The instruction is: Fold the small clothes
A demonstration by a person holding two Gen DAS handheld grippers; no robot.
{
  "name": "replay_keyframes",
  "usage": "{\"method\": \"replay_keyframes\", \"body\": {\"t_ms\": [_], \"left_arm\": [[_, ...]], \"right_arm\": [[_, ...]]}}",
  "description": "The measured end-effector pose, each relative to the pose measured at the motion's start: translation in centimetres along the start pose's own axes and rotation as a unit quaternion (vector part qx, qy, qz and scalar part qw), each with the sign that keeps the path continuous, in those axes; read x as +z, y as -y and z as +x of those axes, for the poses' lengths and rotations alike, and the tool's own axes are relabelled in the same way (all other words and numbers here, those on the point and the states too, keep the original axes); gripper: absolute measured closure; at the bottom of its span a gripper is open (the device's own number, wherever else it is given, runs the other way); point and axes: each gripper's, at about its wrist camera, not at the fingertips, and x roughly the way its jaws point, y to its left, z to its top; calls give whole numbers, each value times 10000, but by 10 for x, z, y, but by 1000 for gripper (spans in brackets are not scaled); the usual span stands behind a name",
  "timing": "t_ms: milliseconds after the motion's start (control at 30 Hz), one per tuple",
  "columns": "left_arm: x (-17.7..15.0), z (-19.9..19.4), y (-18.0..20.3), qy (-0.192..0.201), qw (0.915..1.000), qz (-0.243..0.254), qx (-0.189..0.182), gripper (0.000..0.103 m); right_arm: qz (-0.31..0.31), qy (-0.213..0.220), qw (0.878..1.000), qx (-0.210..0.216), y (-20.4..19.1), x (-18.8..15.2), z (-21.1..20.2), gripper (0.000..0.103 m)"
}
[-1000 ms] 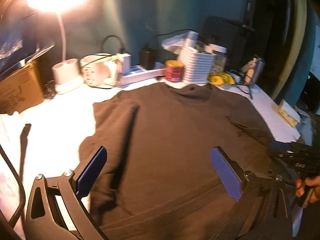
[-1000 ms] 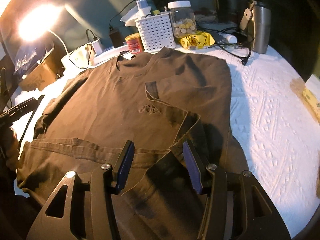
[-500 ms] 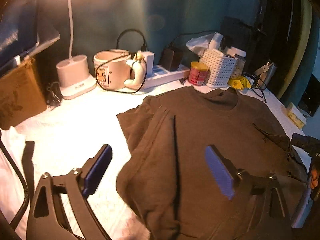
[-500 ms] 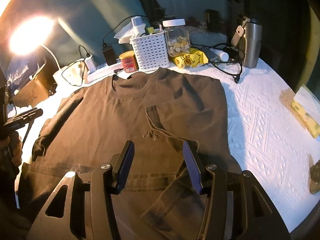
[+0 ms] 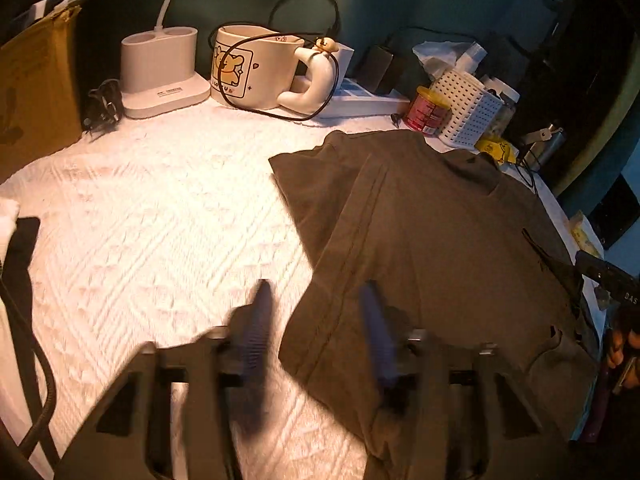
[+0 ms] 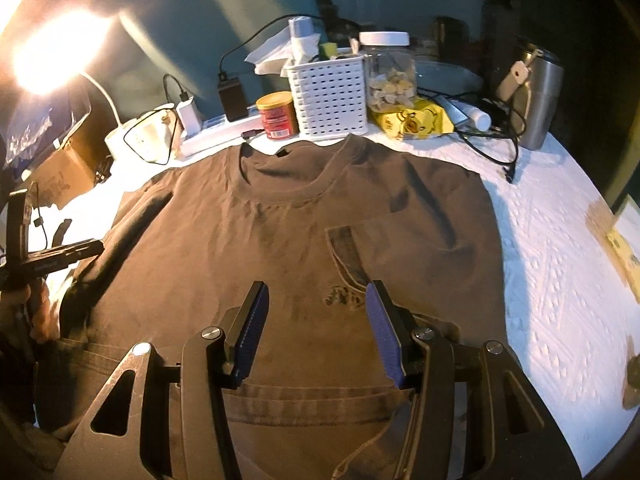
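Note:
A brown T-shirt (image 6: 304, 240) lies flat on the white quilted cover, collar toward the clutter at the back. Its right side is folded in, with the sleeve edge (image 6: 344, 248) lying across the chest. In the left wrist view the shirt (image 5: 440, 248) fills the right half. My left gripper (image 5: 316, 324) is blurred and low over the shirt's left side fold. Its jaws are closing with that edge between them, and the pads do not press on it. My right gripper (image 6: 316, 332) hovers open above the lower chest with nothing between its fingers.
Along the back stand a lamp base (image 5: 160, 72), a cartoon mug (image 5: 256, 68), a power strip (image 6: 216, 132), a red can (image 6: 278, 116), a white basket (image 6: 332, 96), a jar (image 6: 390, 72) and a steel tumbler (image 6: 536, 100). A cardboard box (image 5: 36, 88) stands at left. Bare quilt (image 5: 140, 240) lies left of the shirt.
My left gripper has swung left and down to the shirt's left edge, and its jaws have narrowed a lot. My right gripper has moved up the shirt toward the collar, with its opening unchanged.

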Motion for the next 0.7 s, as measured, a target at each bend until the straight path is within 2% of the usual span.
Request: {"method": "replay_keyframes", "body": {"t_ms": [33,200,300,433,500,700], "left_arm": [[-3,0,0,-20,10000,-34,-2,86],[-7,-9,-1,97,9997,-213,-70,98],[-4,-24,-2,307,9983,-437,-248,99],[1,-37,9,437,9966,-454,-530,99],[3,-42,22,481,9958,-357,-687,99],[10,-34,62,429,9961,51,-763,99]], "right_arm": [[-12,-3,10000,6,-1,0,1,49],[-18,46,10000,51,-1,-1,-3,49],[37,87,9999,55,3,-4,-8,49],[136,164,9997,74,12,-9,-14,49],[185,205,9996,90,17,-11,-18,49],[365,334,9987,133,36,-21,-28,49]]}}
